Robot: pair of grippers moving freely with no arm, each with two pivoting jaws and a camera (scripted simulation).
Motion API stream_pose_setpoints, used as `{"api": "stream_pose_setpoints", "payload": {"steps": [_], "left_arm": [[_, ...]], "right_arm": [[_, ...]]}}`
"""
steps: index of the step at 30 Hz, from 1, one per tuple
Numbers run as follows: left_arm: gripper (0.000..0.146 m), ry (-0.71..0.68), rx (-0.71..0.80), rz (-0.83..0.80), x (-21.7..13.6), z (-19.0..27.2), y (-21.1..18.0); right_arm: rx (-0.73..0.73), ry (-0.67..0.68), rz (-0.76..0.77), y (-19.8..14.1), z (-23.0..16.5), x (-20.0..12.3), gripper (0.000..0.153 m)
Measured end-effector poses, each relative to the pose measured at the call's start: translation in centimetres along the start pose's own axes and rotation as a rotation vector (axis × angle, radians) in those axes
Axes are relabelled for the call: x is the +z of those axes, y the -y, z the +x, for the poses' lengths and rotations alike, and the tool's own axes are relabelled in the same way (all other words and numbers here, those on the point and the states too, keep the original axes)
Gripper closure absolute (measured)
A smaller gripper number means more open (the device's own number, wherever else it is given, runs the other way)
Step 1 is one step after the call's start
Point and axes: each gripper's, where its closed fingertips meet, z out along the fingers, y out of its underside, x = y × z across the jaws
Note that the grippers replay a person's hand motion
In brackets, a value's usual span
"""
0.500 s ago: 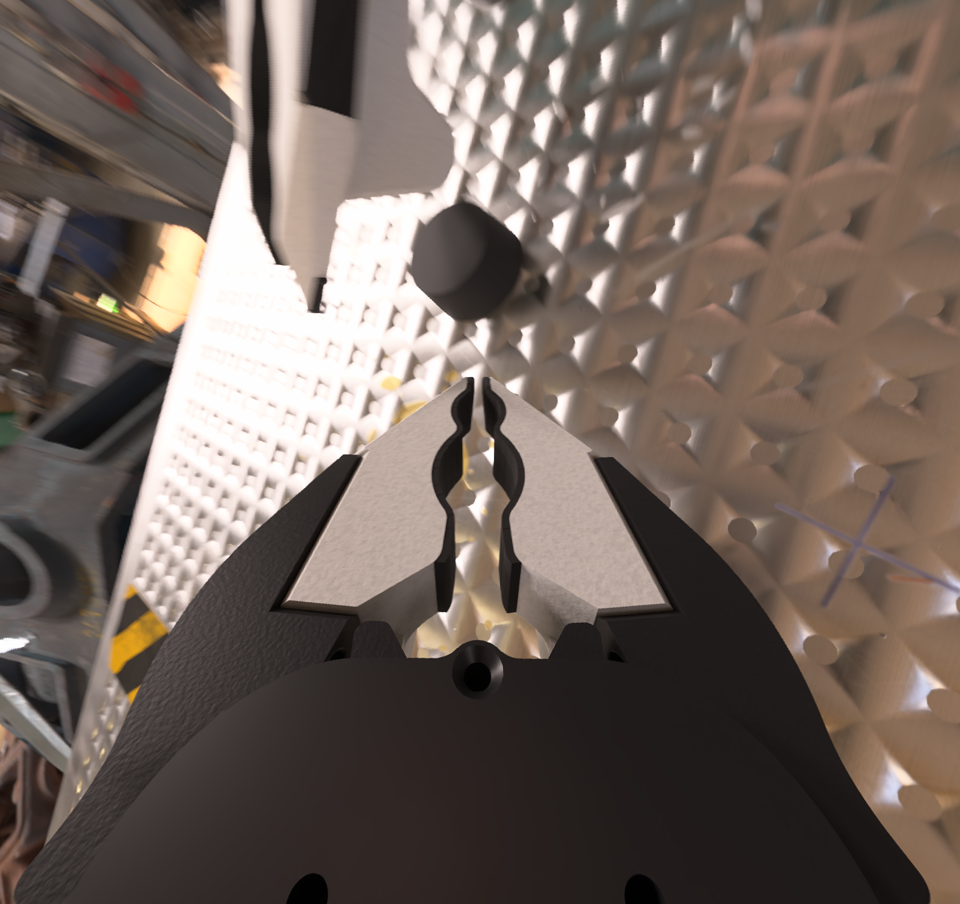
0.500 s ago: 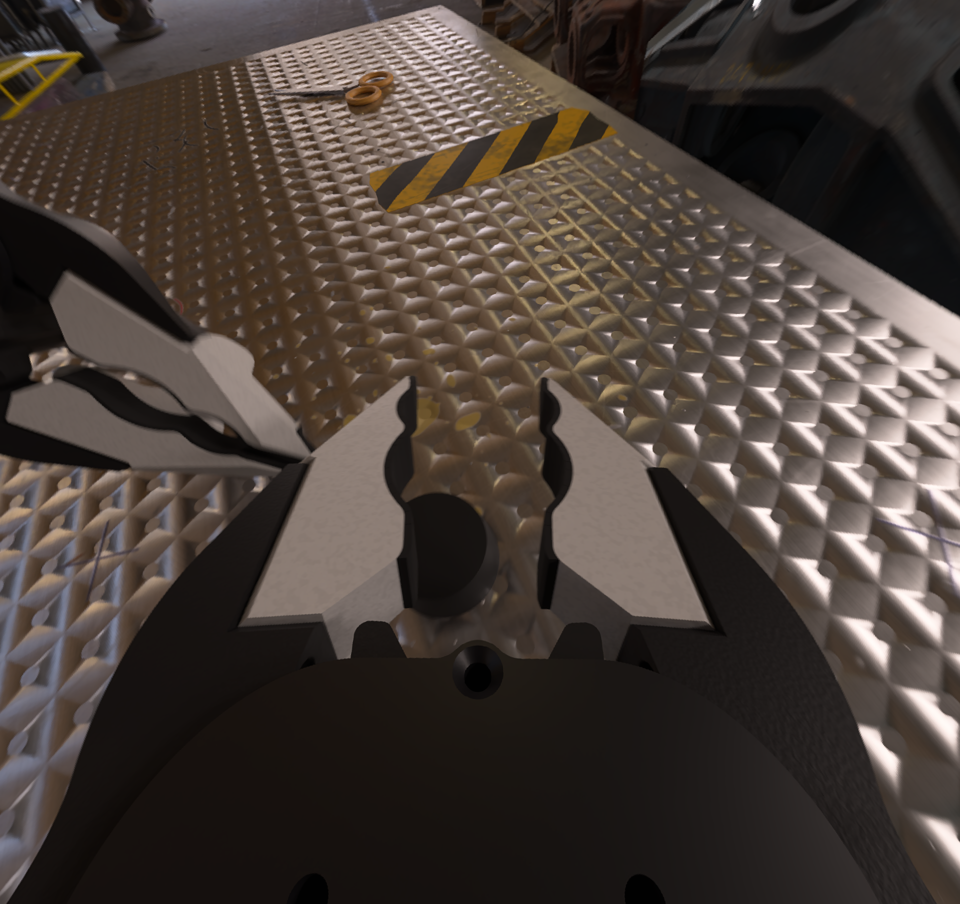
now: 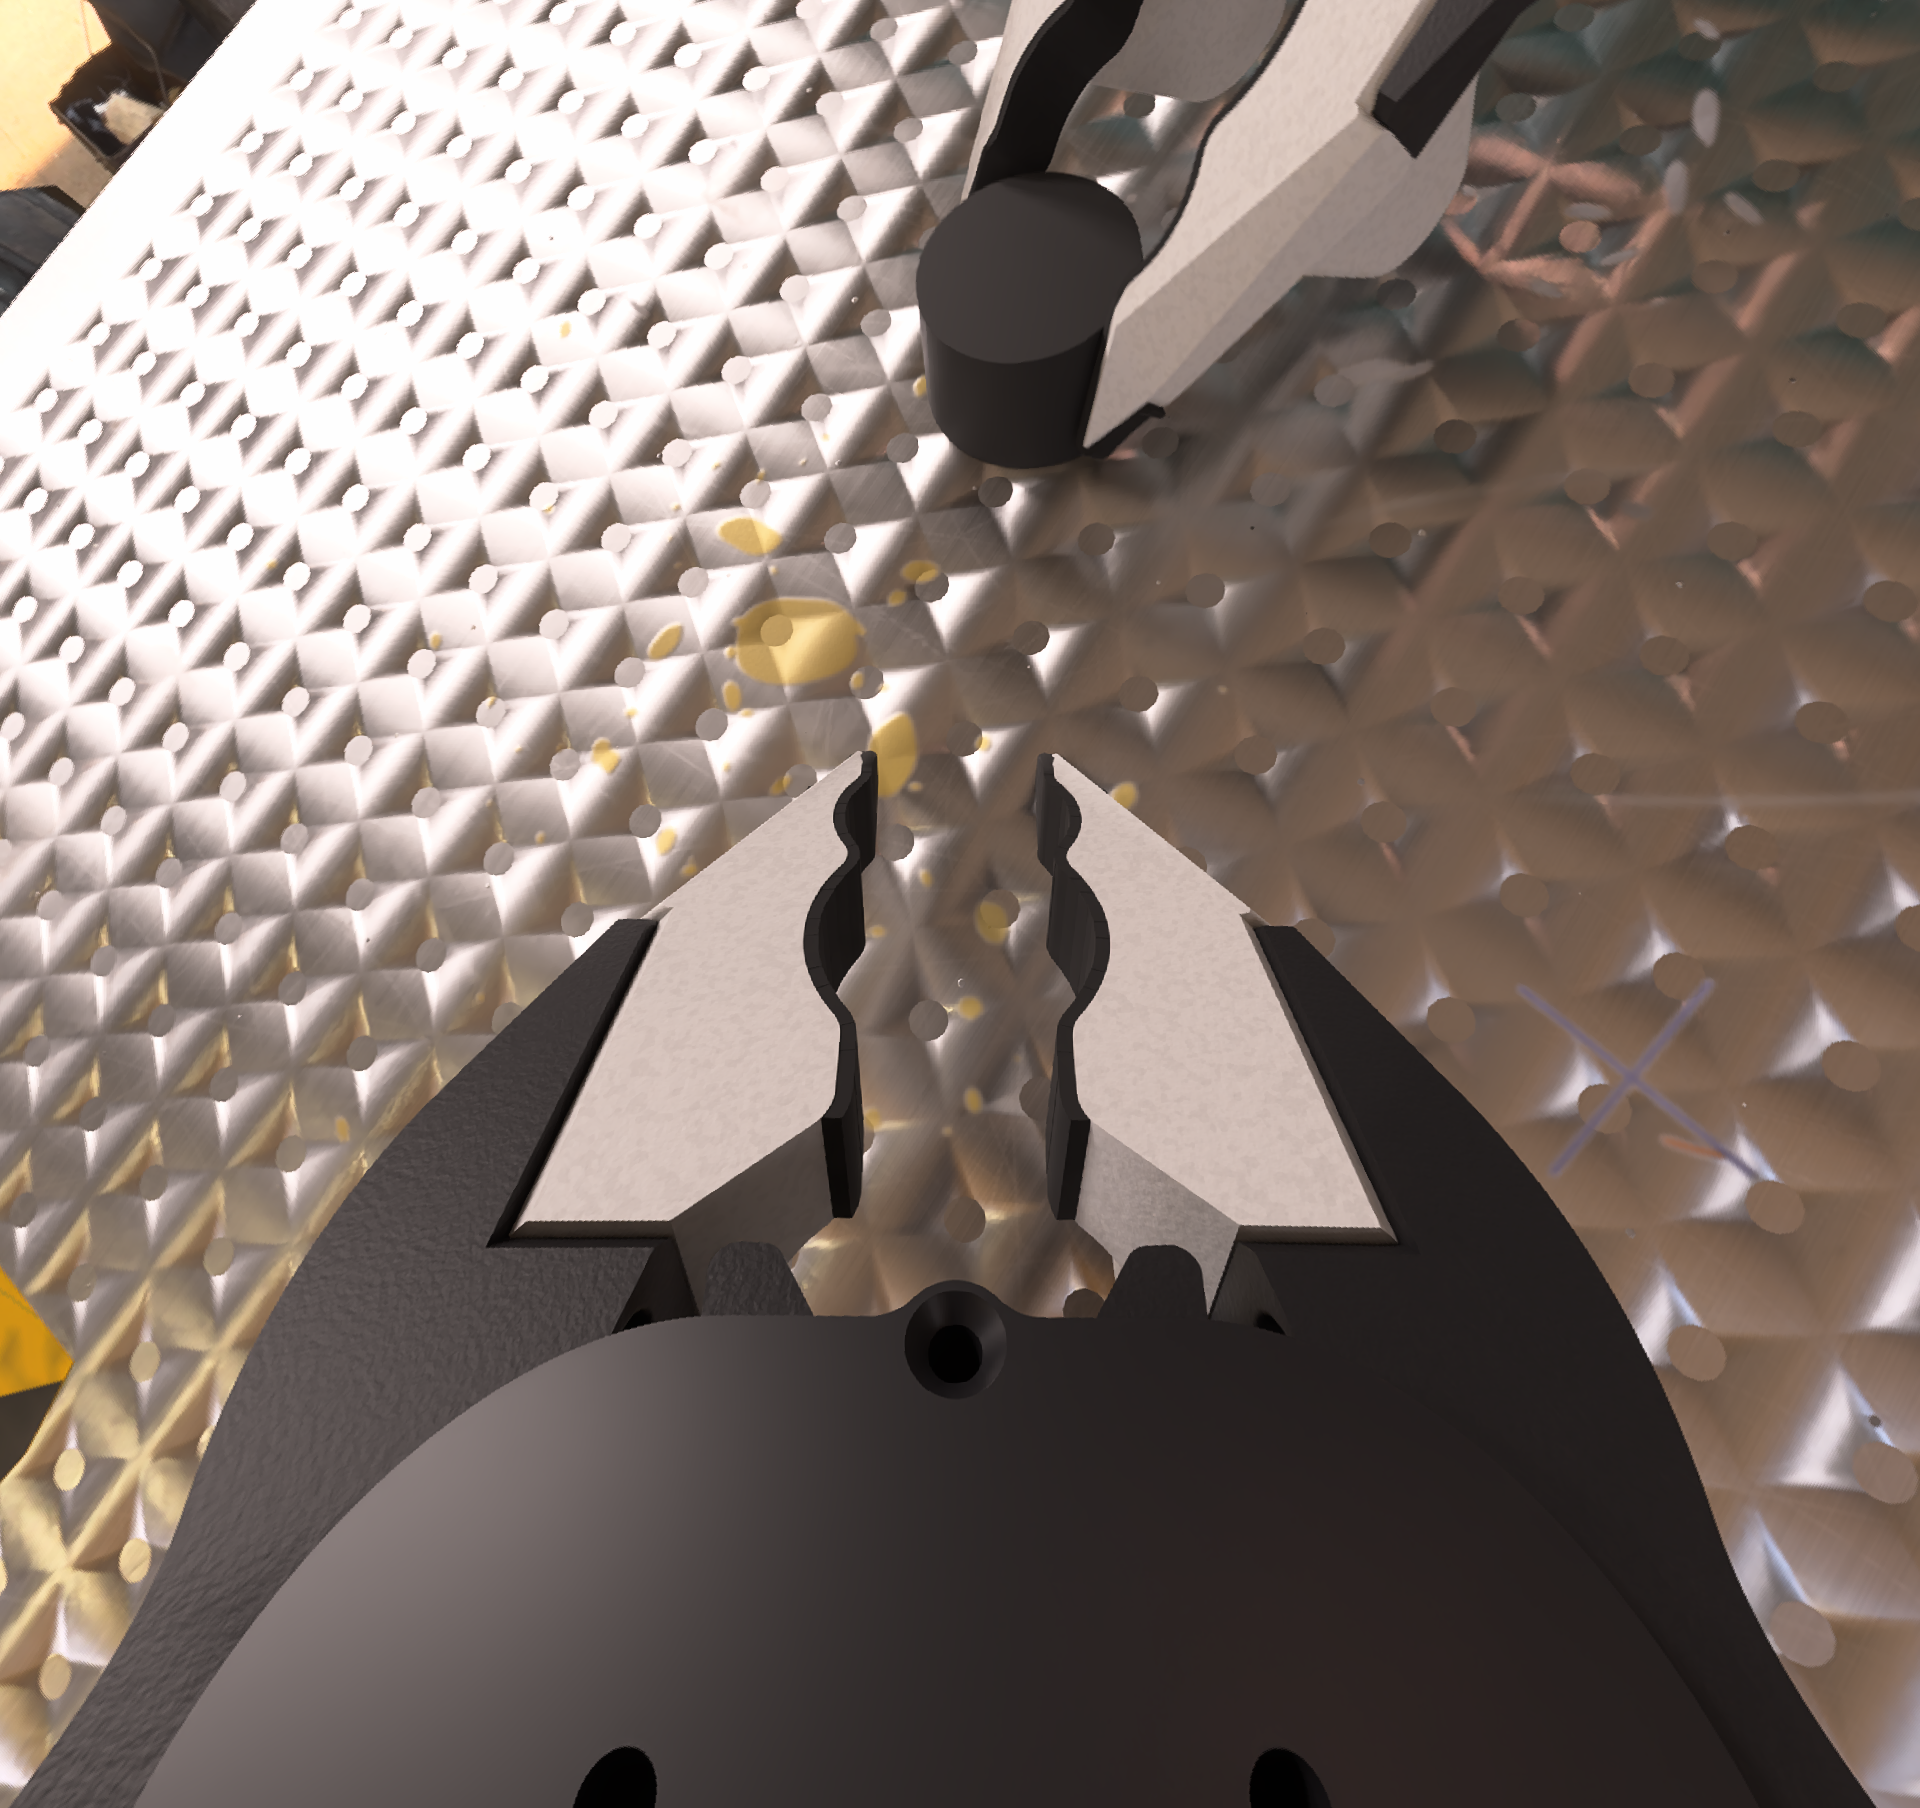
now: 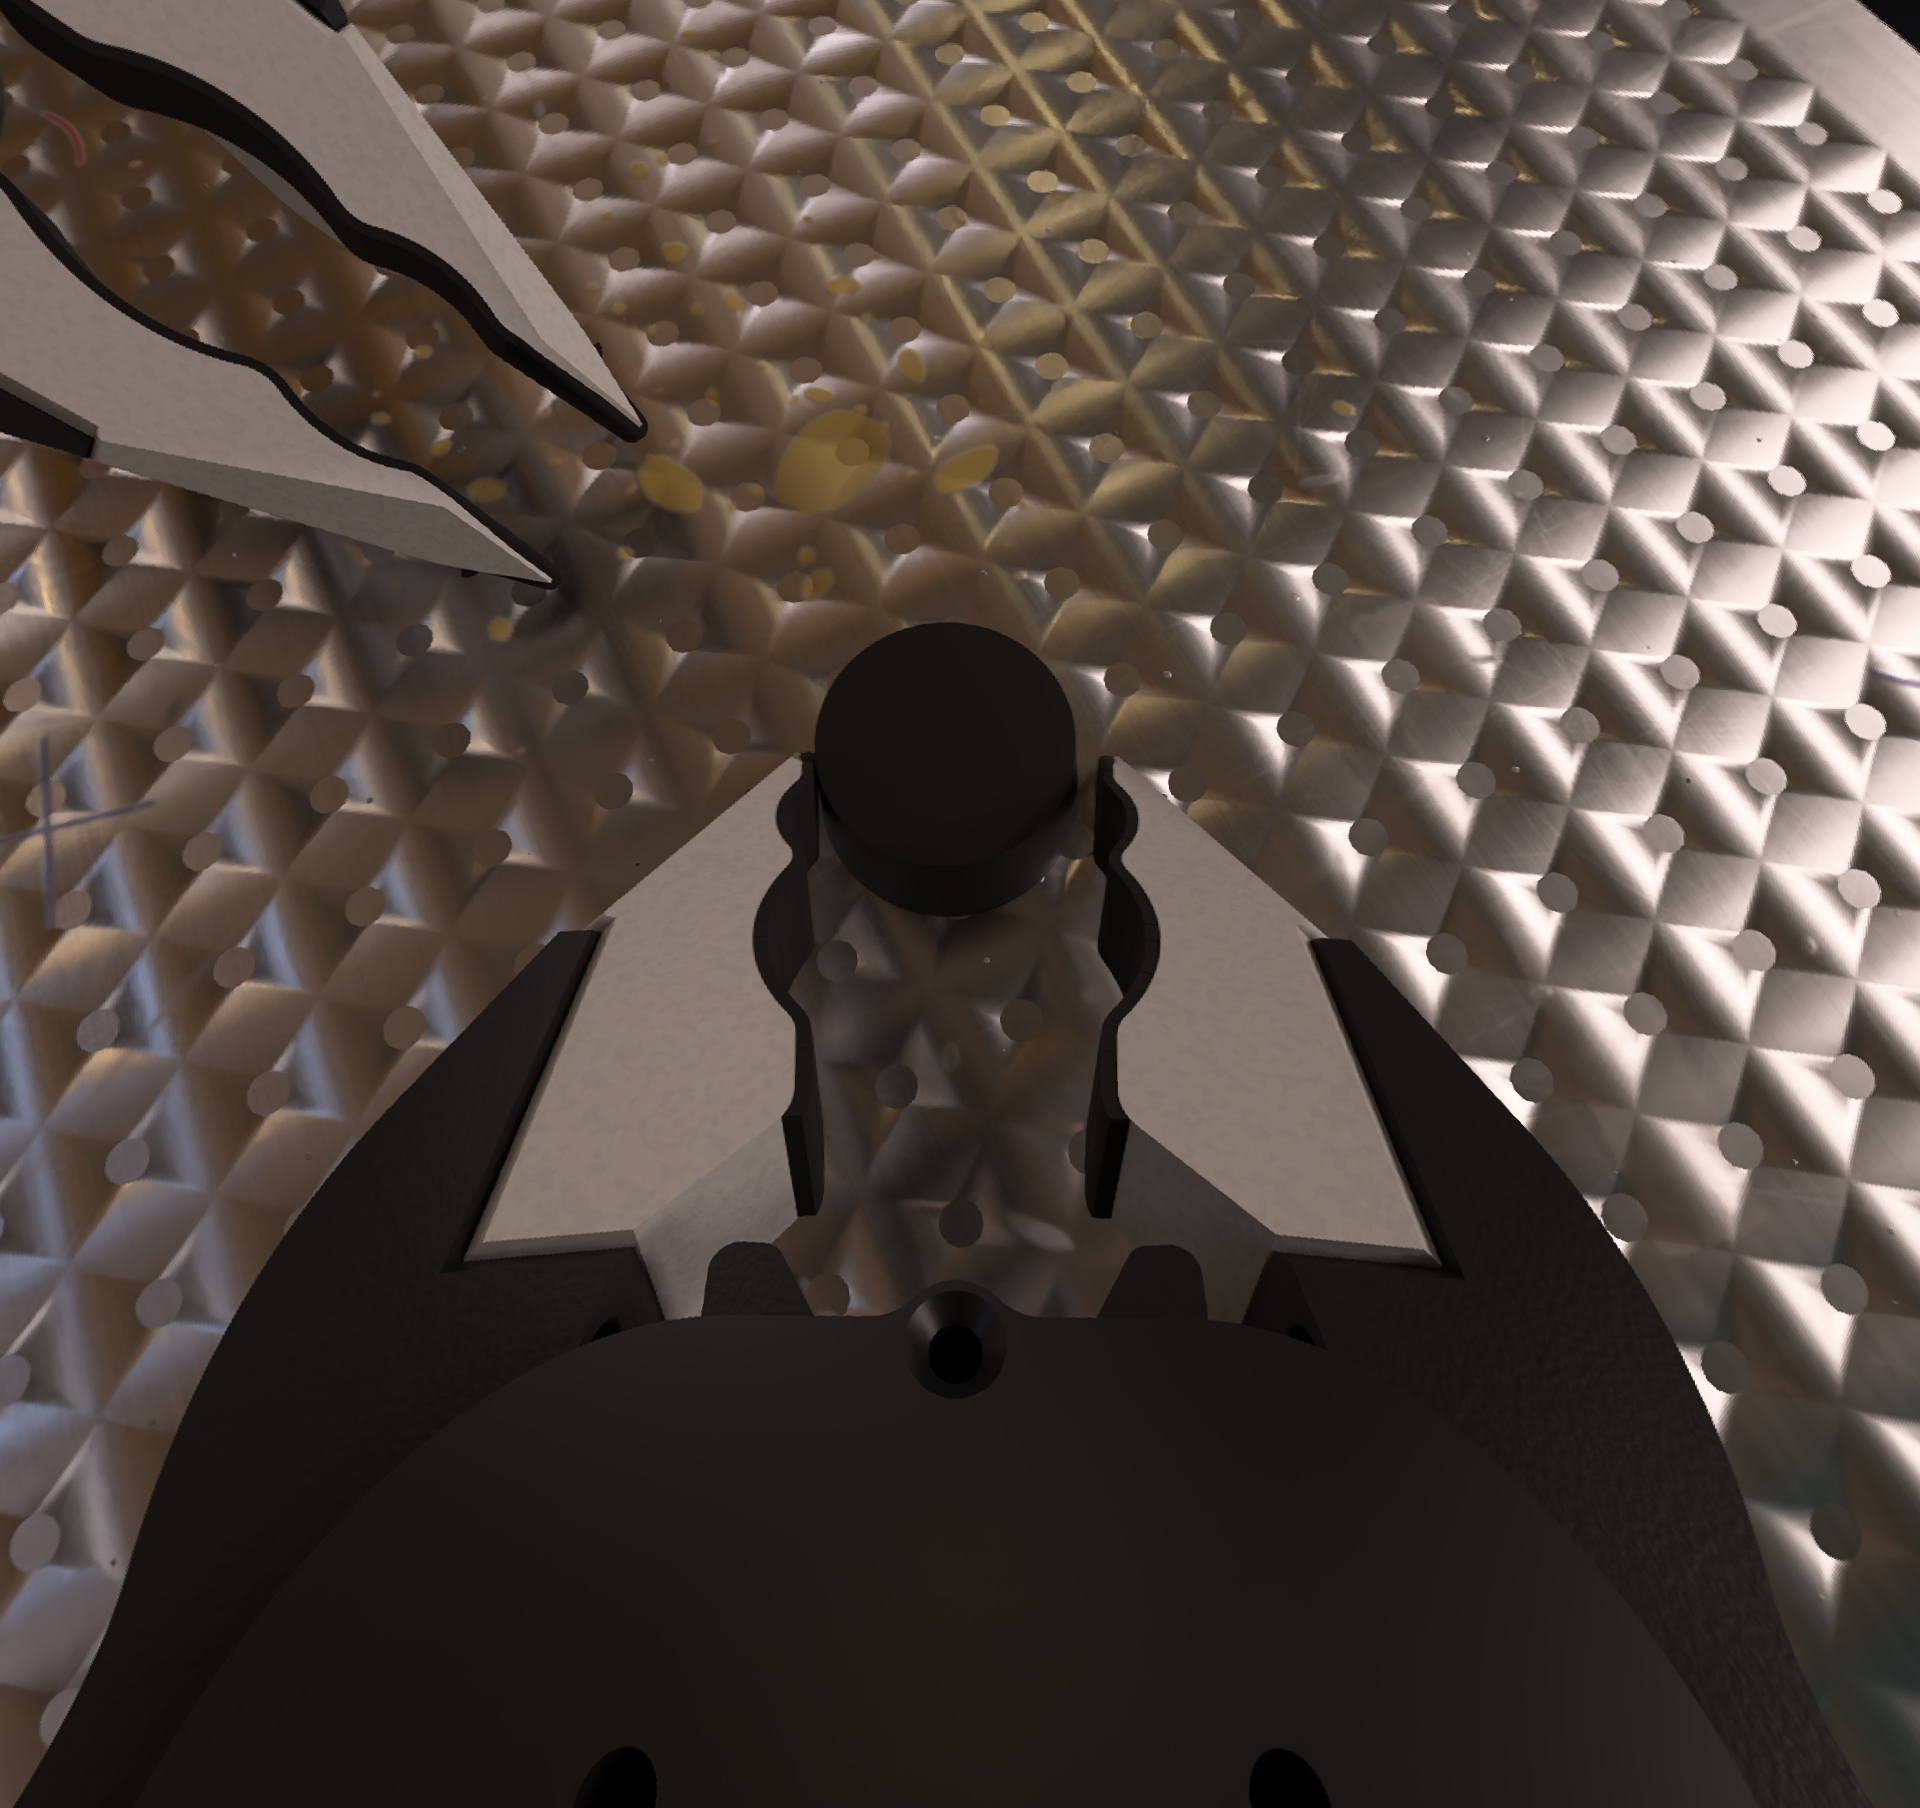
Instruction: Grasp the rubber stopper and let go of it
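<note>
The rubber stopper (image 4: 943, 719) is a short black cylinder standing upright on the diamond-pattern metal table (image 4: 1455, 511). My right gripper (image 4: 954, 763) is open, and its fingertips flank the stopper closely on both sides with thin gaps. In the left wrist view the stopper (image 3: 1023, 304) stands ahead, and the right gripper's near finger (image 3: 1226, 231) lies along its right side. My left gripper (image 3: 956, 771) is open and empty, a short way in front of the stopper. It also shows in the right wrist view (image 4: 590, 503), at the upper left.
Yellow paint spots (image 3: 795, 641) lie on the table between the left gripper and the stopper. A thin blue cross mark (image 3: 1631, 1083) is at the right. The table edge runs along the upper left (image 3: 208, 96). A yellow-black stripe (image 3: 21, 1343) shows at the left edge.
The stopper was deep between the right gripper's fingers and is now at their tips, standing upright. The left gripper's jaws have opened from nearly shut. Both views now tilt more steeply onto the table.
</note>
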Motion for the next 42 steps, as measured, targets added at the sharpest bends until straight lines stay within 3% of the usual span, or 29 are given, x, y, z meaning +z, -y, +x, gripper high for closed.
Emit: {"api": "stream_pose_setpoints", "payload": {"steps": [8,12,18,23,24,28,31,33,36,42], "left_arm": [[0.116,0.005,0.010,0.013,-0.5,0.2,0.3],[0.116,0.036,-0.071,0.186,-5.1,-0.7,1.9],[0.105,-0.029,-0.221,0.282,-12.9,-2.4,0.8],[0.105,-0.112,-0.248,0.306,-16.5,-2.2,0.2],[0.109,-0.136,-0.248,0.321,-17.1,-2.1,0.2],[0.146,-0.180,-0.285,0.345,-18.4,-2.7,-0.5],[0.146,-0.081,-0.261,0.321,-19.0,-4.4,-1.8],[0.146,-0.007,-0.237,0.308,-19.7,-5.6,-2.6],[0.139,0.064,-0.271,0.273,-20.8,-7.3,-3.9],[0.102,0.214,-0.319,0.236,-22.6,-10.3,-5.9]], "right_arm": [[-0.009,0.008,0.000,-0.6,0.3,-0.6,0.103],[-0.009,-0.006,0.001,-1.1,0.6,-1.3,0.103],[-0.026,-0.032,0.007,-1.1,0.7,-1.4,0.103],[-0.018,-0.031,0.005,-1.1,0.8,-1.4,0.103],[-0.013,-0.025,0.004,-1.2,0.7,-1.4,0.103],[-0.005,-0.009,0.001,-1.2,0.7,-1.4,0.103],[-0.027,-0.014,0.007,-1.1,0.5,-1.4,0.103],[-0.040,-0.022,0.011,-1.1,0.5,-1.5,0.084],[-0.050,-0.027,0.013,-1.1,0.4,-1.5,0.073],[-0.038,-0.035,0.020,-1.0,0.6,-1.6,0.061]]}}
